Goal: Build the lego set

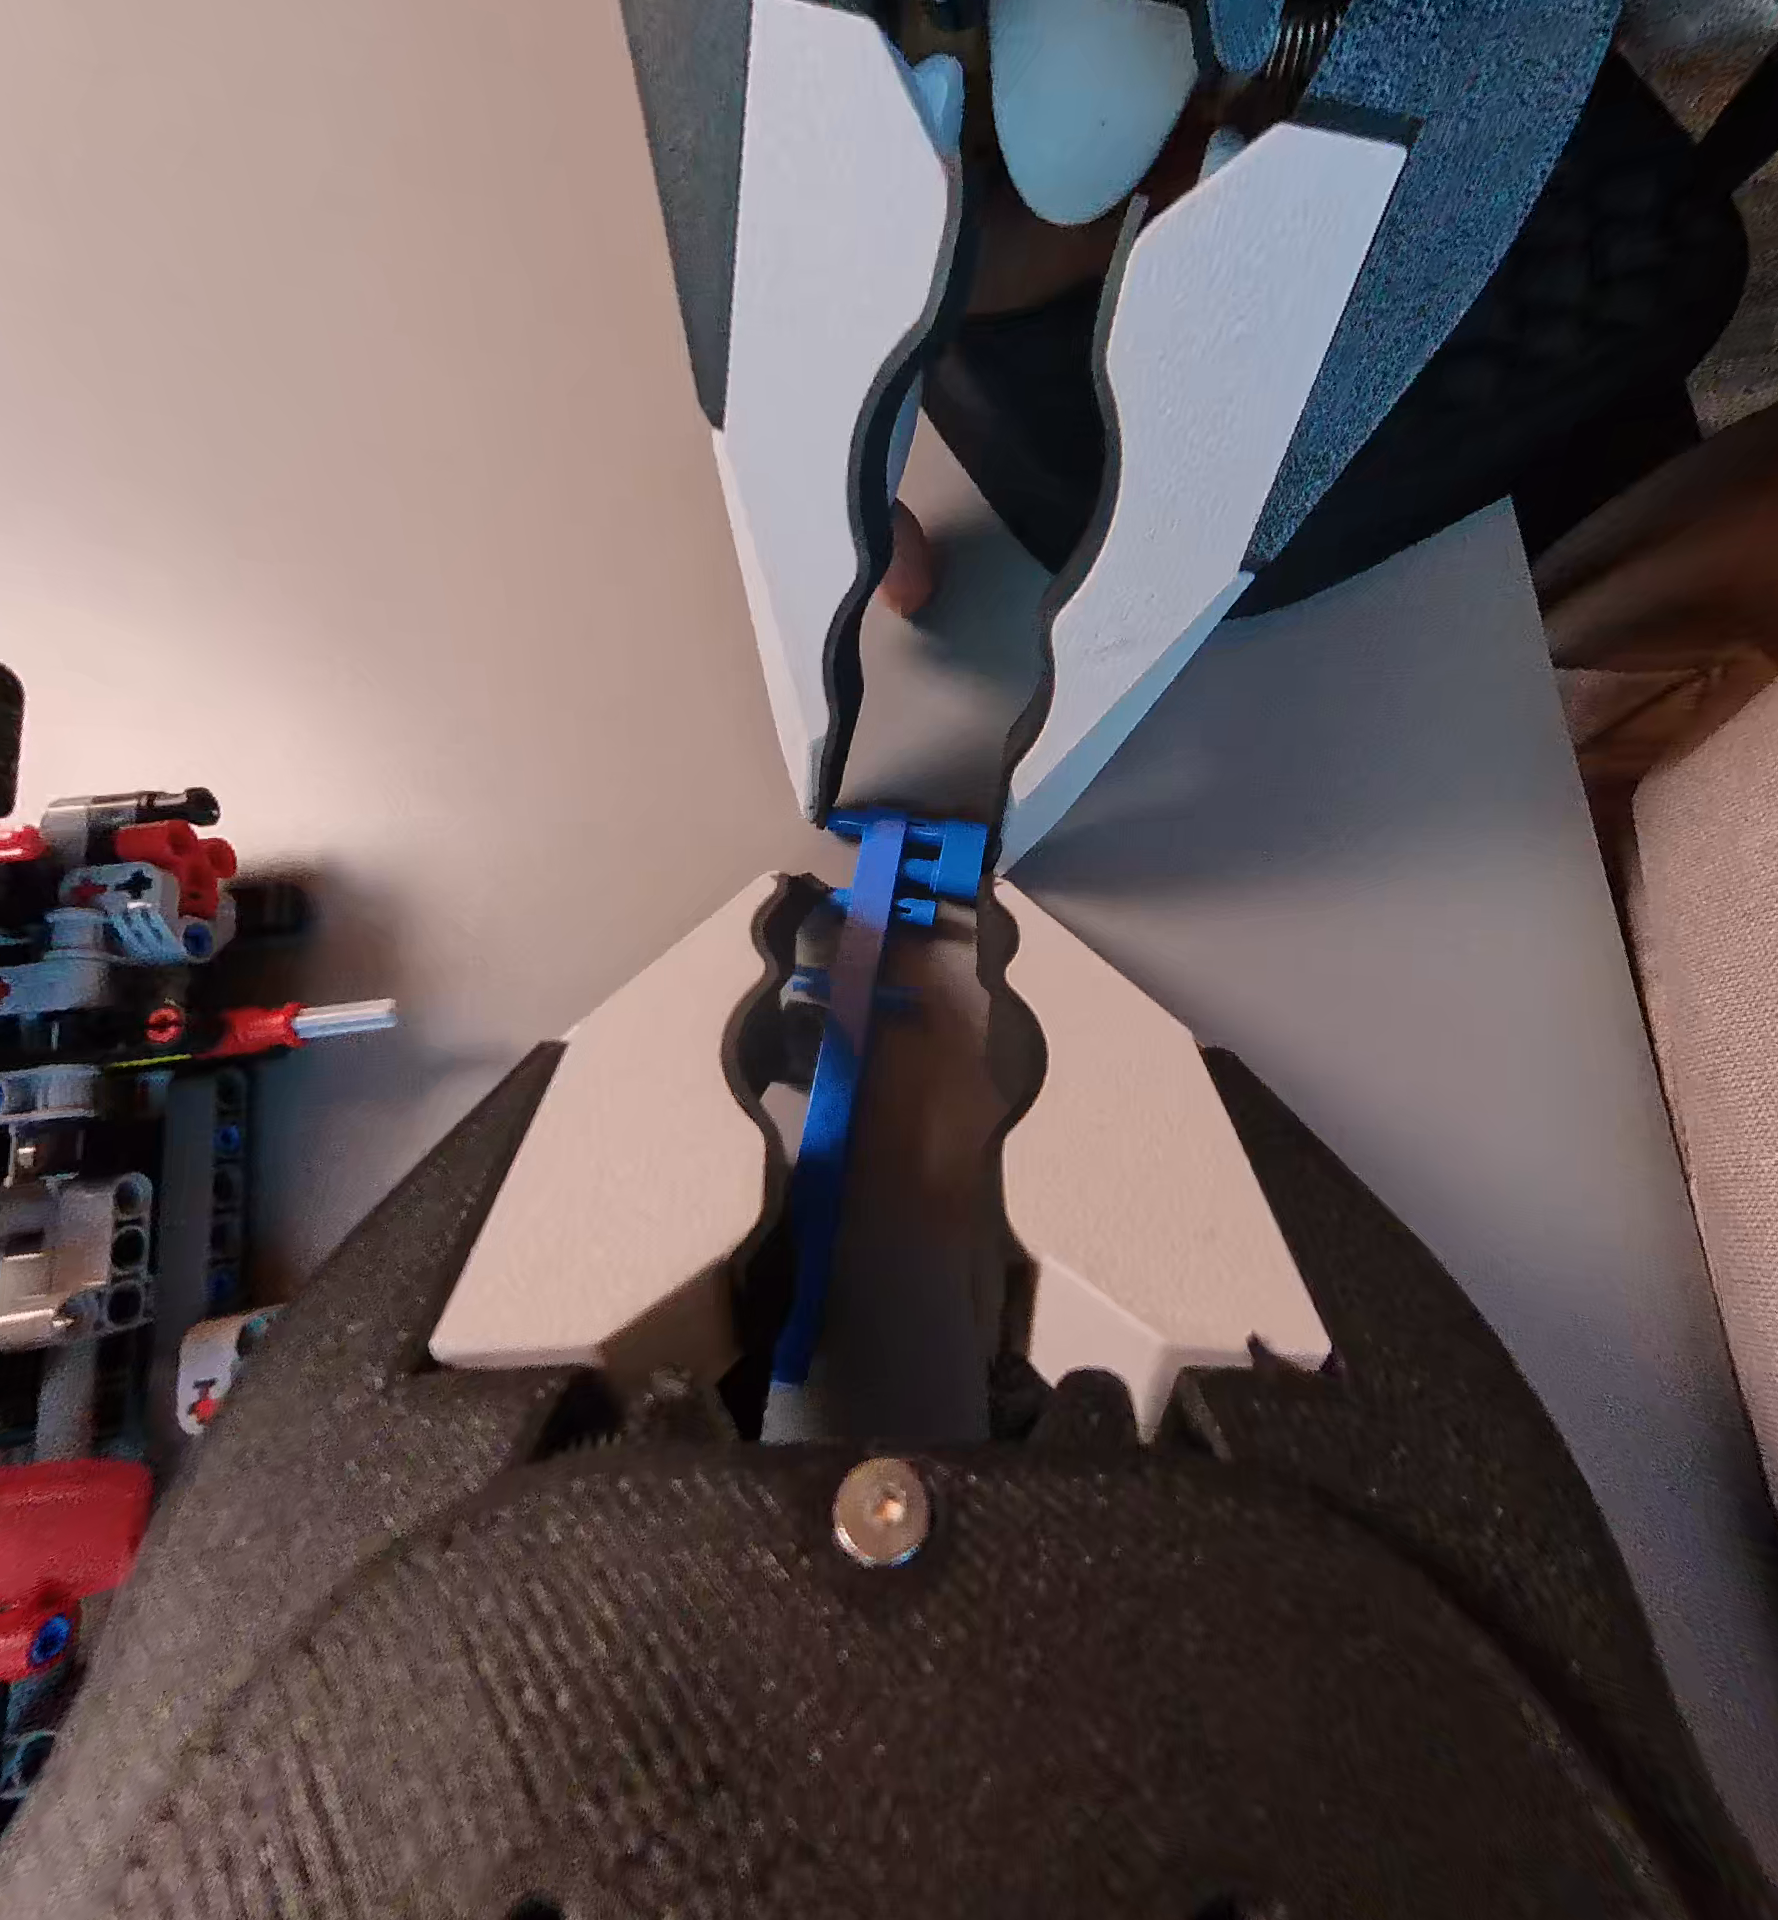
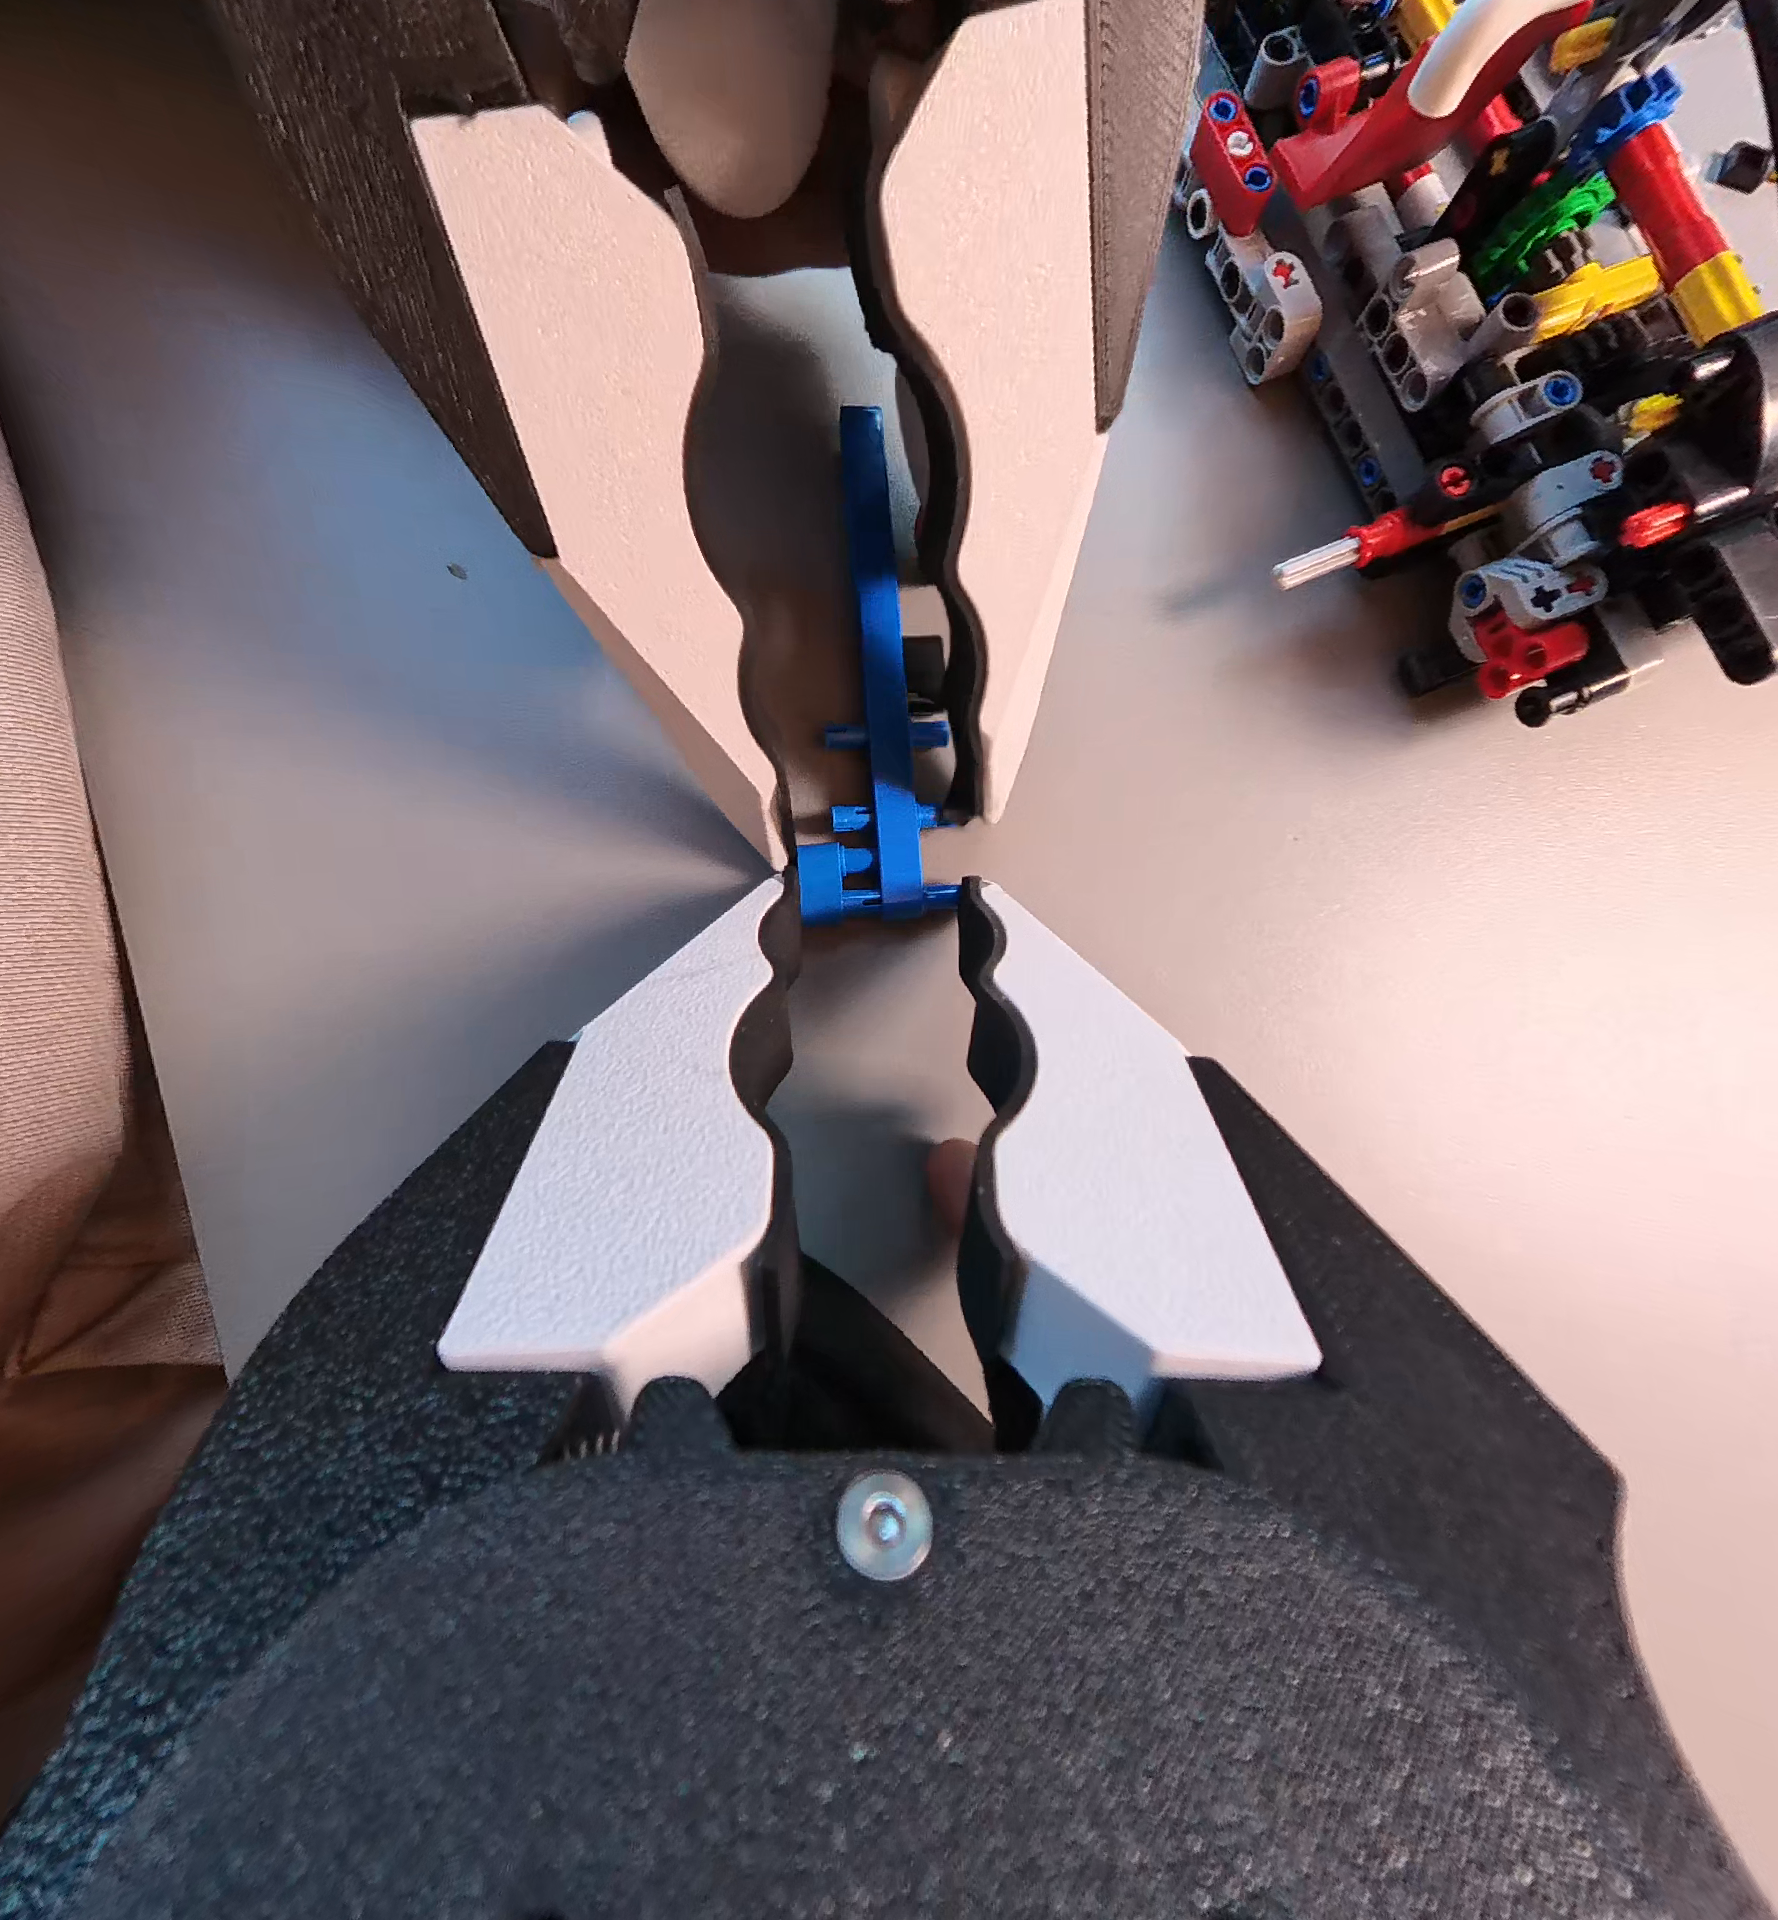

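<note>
Two grippers tip to tip over table [image 2: 1280, 1039]; both jaws clamped on blue lego piece [image 1: 869, 987].

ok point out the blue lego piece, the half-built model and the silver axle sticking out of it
blue lego piece [image 2: 880, 623]: right wrist view, on its long flat beam
half-built model [image 2: 1550, 343]: right wrist view, on its grey middle
silver axle [image 2: 1316, 563]: right wrist view, on its free end

No readable text.
Lego build [image 2: 1550, 343] shows no legible labels or numbers; a pale panel beside it is too blurred.
</note>
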`<state>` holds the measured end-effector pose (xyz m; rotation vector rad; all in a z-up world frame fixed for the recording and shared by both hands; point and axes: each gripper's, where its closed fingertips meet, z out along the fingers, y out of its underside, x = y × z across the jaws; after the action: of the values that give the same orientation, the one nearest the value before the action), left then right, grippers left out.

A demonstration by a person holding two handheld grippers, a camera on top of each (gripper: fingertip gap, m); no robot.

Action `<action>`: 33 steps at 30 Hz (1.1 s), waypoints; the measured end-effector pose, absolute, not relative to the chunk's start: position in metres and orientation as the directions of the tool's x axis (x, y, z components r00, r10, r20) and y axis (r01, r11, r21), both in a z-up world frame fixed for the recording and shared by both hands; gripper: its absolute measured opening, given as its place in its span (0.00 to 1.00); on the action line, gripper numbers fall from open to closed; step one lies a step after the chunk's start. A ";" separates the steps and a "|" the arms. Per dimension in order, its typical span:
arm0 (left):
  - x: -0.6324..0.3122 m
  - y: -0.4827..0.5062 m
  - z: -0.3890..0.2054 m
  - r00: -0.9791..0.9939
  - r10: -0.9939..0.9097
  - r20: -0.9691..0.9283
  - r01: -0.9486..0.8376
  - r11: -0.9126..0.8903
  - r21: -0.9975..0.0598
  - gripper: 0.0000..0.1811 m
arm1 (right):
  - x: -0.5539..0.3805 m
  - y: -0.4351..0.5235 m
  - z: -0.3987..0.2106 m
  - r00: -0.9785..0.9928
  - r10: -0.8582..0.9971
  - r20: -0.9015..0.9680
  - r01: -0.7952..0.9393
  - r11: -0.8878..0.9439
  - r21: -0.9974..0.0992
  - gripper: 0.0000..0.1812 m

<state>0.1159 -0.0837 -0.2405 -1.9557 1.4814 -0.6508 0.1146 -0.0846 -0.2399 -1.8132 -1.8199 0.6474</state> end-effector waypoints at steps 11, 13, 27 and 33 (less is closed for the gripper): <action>0.116 -0.087 -0.242 0.235 -0.972 0.026 -0.720 -0.192 -0.667 0.17 | 0.114 -0.087 -0.240 -0.020 0.999 0.028 0.772 0.033 -0.634 0.15; 0.116 -0.087 -0.242 0.226 -0.974 0.024 -0.724 -0.185 -0.665 0.16 | 0.114 -0.087 -0.240 -0.022 0.999 0.026 0.772 0.033 -0.635 0.15; 0.116 -0.089 -0.242 0.197 -0.980 0.018 -0.726 -0.158 -0.669 0.15 | 0.114 -0.089 -0.240 -0.044 0.999 0.009 0.771 0.040 -0.636 0.15; 0.116 -0.093 -0.241 0.165 -0.986 0.025 -0.720 -0.138 -0.680 0.15 | 0.114 -0.092 -0.240 -0.068 0.998 -0.014 0.771 0.044 -0.635 0.15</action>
<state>0.1162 -0.0930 -0.2411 -1.9220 1.6102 -0.6593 0.1142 -0.0920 -0.2401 -1.7770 -1.8922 0.6919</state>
